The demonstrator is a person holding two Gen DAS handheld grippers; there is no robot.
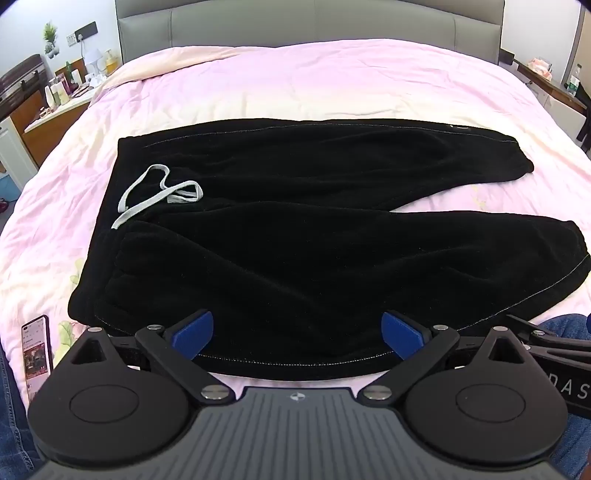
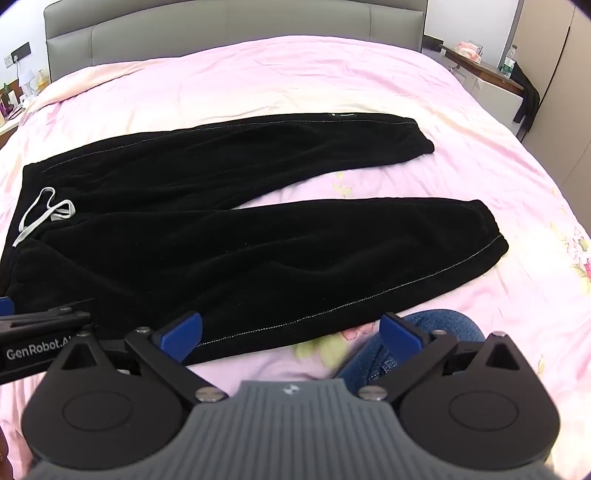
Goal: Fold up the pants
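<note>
While spread to the widest, with nothing between the blue pads, left gripper [image 1: 297, 334] hovering over the near hem side of the black pants [image 1: 295, 236], just above the stitched edge of the nearer leg. Right gripper [image 2: 291, 334] equally wide apart and also gripping nothing, hanging beside the same edge of the nearer leg, with its left pad over the cloth and its right pad over a knee in blue jeans [image 2: 417, 343] on the bed. Both pointing steeply down toward the mattress. Pants lying flat and unfolded on the pink quilt [image 1: 295, 85], waistband to the left, two legs stretching to the right and parted in a narrow V, cuffs well apart. Pale drawstring [image 1: 159, 192] looped on top of the waist area. Phone [image 1: 37, 345] with lit screen resting on the quilt near the left corner of the waistband. Farther back a grey padded headboard [image 1: 306, 22], and on both sides bedside tables crowded with small bottles, too small to identify.
</note>
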